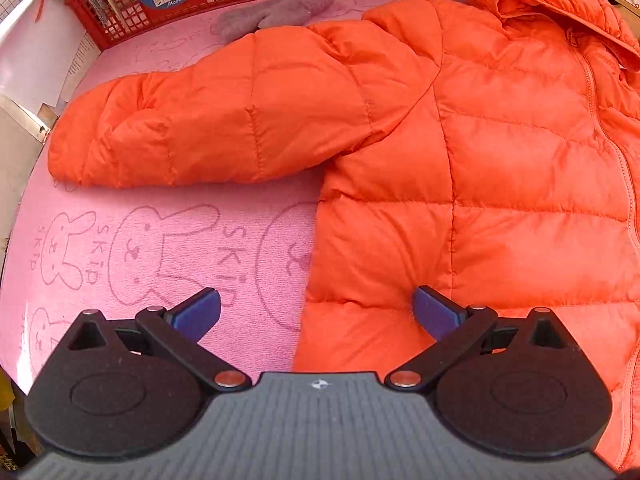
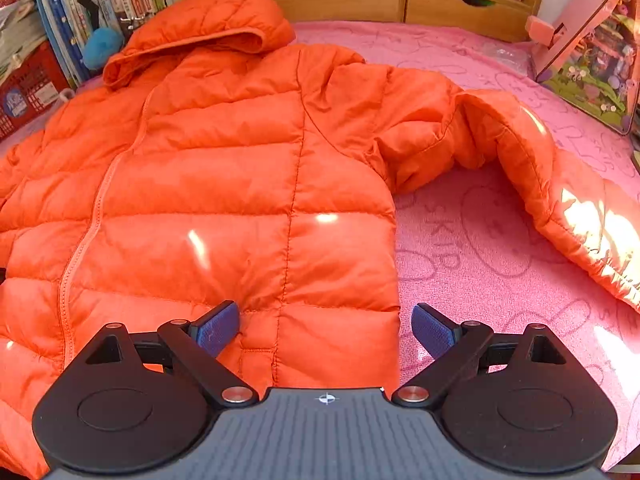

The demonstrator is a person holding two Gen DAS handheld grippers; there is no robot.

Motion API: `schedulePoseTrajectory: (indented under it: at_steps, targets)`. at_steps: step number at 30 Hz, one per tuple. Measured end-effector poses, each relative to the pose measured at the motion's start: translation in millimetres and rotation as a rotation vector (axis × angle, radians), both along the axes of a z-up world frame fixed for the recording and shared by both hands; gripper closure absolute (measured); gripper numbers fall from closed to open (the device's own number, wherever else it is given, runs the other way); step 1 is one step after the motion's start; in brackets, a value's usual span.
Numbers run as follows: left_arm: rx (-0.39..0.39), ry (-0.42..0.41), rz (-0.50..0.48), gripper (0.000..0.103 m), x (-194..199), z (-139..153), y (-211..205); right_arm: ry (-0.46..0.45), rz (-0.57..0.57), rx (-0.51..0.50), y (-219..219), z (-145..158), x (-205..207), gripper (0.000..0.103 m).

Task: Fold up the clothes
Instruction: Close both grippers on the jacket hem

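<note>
Orange quilted hooded puffer jacket [image 1: 460, 152] lies front-up, sleeves spread, on pink rabbit-print towel [image 1: 160, 248]. Left gripper [image 1: 316, 312] and right gripper [image 2: 325, 330], both spread wide, straddle near hem corners, apparently poised for grasp.

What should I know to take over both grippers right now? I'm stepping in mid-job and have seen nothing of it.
Left gripper: open, holding nothing, straddling the left side edge of the orange jacket near the hem.
Right gripper: open, holding nothing, straddling the right side edge near the hem.
The jacket lies front up and zipped on the pink towel, hood at the far end. Left sleeve is stretched out sideways; right sleeve is out to the side, bent and partly raised.
Done: jacket spread flat. No fold made yet.
Left: fold both sleeves in, then the body.
</note>
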State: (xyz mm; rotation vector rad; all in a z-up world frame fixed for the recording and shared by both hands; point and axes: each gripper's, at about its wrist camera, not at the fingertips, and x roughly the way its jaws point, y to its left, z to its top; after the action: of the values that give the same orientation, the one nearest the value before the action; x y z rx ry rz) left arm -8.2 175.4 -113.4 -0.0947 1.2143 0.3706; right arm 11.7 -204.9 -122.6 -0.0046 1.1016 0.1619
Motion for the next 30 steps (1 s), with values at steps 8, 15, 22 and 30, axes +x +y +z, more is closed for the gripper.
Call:
schedulePoseTrajectory:
  at_steps: [8,15,22,30]
  targets:
    - [-0.138,-0.076,0.061,0.029,-17,3,8,0.077,-0.017,0.091,-3,-3,3,0.028]
    - [-0.104,-0.041,-0.079,0.061,-34,10,-25,0.095,0.038,0.089,-2,11,-1,0.081]
    - [-0.082,0.029,-0.173,0.061,-47,14,-41,0.143,0.075,0.061,-10,14,-8,0.088]
    - [-0.033,0.037,-0.154,0.057,-44,26,-43,0.168,0.111,0.009,-11,19,2,0.085]
